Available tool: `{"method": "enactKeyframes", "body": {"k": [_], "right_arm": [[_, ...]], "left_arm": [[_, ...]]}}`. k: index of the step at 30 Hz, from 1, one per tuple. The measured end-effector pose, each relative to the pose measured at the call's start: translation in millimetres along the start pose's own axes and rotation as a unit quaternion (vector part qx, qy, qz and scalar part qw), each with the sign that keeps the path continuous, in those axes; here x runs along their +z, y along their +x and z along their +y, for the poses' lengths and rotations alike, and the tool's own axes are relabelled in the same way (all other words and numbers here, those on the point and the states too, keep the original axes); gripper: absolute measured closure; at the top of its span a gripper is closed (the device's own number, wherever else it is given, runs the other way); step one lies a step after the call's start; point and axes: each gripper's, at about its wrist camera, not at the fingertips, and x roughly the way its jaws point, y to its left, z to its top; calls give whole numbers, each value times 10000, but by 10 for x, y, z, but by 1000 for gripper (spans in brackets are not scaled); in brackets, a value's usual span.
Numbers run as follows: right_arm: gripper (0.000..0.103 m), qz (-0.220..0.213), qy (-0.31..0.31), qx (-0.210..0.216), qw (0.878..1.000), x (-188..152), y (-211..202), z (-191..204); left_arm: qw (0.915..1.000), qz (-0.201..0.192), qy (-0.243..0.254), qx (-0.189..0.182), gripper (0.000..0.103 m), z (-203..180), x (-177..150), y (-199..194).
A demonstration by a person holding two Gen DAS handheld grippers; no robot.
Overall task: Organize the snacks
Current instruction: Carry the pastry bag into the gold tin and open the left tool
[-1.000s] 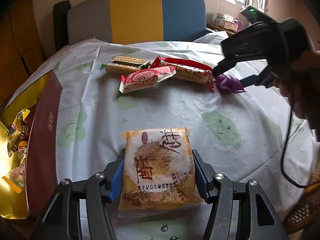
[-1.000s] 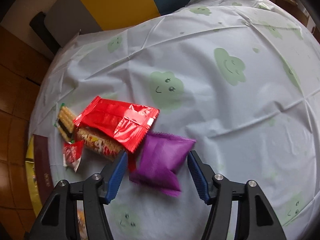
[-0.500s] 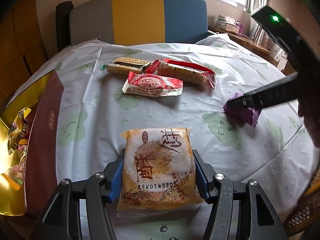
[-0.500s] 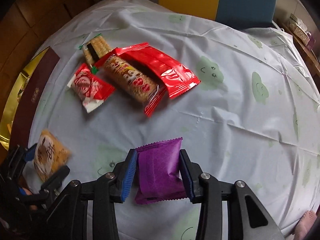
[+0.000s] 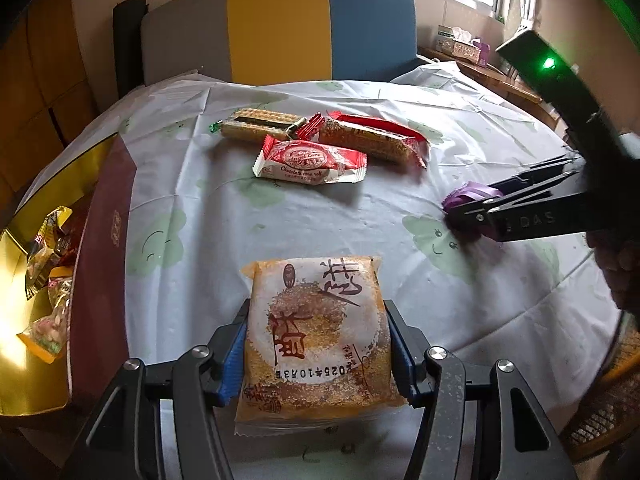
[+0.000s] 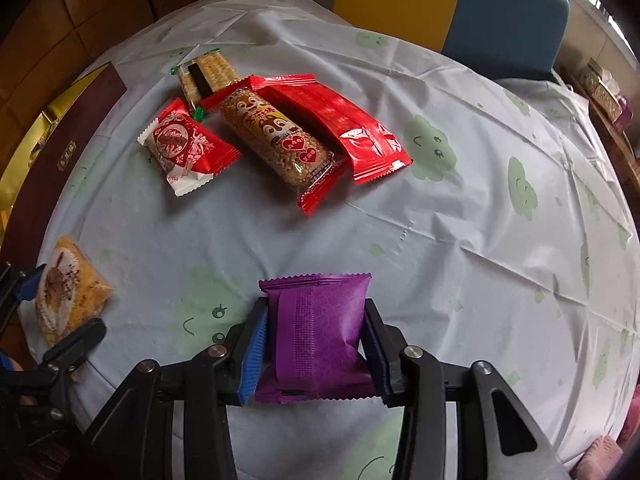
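Observation:
My left gripper (image 5: 316, 350) is shut on an orange cake packet (image 5: 316, 336), held just above the near edge of the round table. My right gripper (image 6: 316, 344) is shut on a purple snack packet (image 6: 320, 328), its blue pads pressing both sides; in the left wrist view this packet (image 5: 466, 196) shows at the right, clamped by the black fingers. Loose on the cloth lie a red-and-white chocolate roll packet (image 5: 310, 160), a wafer pack (image 5: 260, 124), a long cereal bar (image 6: 276, 140) and a red wrapper (image 6: 340, 124). At the left stands a gold and maroon box (image 5: 104, 240) holding several snacks.
A white tablecloth with green smiley clouds (image 6: 480, 220) covers the table. A grey, yellow and blue chair back (image 5: 280, 28) stands behind it. Tissue boxes (image 5: 460, 44) sit on a side ledge at far right. A wicker seat (image 5: 608, 412) shows at lower right.
The right gripper closed on the purple packet, rolled, and carried it away from the red wrappers toward the near right of the table. The left gripper kept still with the orange packet.

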Motion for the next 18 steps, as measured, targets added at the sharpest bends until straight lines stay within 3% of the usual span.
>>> {"method": "enactKeyframes", "body": {"k": [6,11,15,18], "right_arm": [[60,-94,-334,-215,9992,-60,-2,164],[60,-109,-382,-262,9989,-96,-5,231],[60,-116,-427,-296,9986,-137,-57,230],[60,-116,-434,-308,9985,-140,-47,262]], "left_arm": [[9990,-187,-402,-80,43,202,52,-315],[9931,-601,-1009,11,43,650,181,-748],[9810,-725,-1780,266,43,1237,177,-981],[9661,-716,-2401,622,43,1746,80,-1085]]}}
